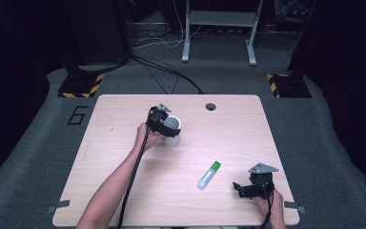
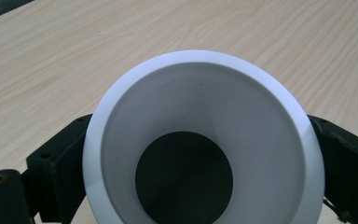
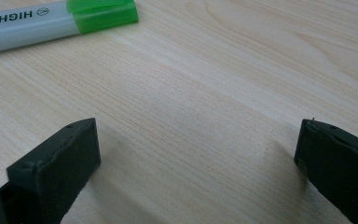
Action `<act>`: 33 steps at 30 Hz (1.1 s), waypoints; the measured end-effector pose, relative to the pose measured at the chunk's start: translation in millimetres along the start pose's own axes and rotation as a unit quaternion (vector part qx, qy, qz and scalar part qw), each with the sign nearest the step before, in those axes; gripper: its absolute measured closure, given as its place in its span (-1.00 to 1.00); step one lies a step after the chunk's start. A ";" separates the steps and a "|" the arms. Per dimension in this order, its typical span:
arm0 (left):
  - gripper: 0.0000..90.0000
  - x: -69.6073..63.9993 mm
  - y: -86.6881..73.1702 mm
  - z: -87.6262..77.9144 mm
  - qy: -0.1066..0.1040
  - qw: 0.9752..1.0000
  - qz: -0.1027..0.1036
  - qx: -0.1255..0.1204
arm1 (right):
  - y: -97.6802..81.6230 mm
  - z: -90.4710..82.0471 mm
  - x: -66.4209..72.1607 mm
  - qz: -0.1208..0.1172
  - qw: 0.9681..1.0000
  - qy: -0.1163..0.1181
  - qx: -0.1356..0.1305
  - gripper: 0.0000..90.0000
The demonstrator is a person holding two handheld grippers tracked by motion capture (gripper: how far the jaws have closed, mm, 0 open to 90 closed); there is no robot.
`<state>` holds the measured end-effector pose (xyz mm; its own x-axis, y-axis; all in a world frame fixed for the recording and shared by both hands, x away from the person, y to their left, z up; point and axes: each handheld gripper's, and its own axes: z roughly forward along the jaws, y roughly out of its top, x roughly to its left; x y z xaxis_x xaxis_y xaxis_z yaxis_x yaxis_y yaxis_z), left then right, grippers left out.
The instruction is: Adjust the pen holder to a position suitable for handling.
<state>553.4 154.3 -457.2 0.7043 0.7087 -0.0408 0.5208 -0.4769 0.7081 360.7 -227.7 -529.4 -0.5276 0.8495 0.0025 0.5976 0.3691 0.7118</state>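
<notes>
A white cup [image 1: 173,130] stands upright and empty near the middle of the worktop [image 1: 114,157], toward its far edge, clasped on both sides by the left gripper [image 1: 164,125]. A green-capped highlighter [image 1: 209,174] lies toward the near right corner, its long axis slanting cap-far, just left of the right gripper [image 1: 242,189], whose jaws gape apart and empty.

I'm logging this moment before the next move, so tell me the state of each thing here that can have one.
White cup: upright on the table, empty, clasped on both sides.
Left tool: shut on the white cup.
Right tool: open, holding nothing, low over the table.
Highlighter: lying flat, green cap on, apart from both tools.
</notes>
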 end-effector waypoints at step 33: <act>-0.87 -51.9 -20.0 -15.1 0.001 1.000 0.005 -0.005 | 0.1 0.0 0.1 0.001 1.000 0.000 0.000 -1.00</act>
<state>499.2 134.8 -458.6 0.7086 0.7049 -0.0321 0.5090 -0.4792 0.7151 360.7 -227.6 -529.3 -0.5271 0.8498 0.0033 0.5984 0.3683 0.7115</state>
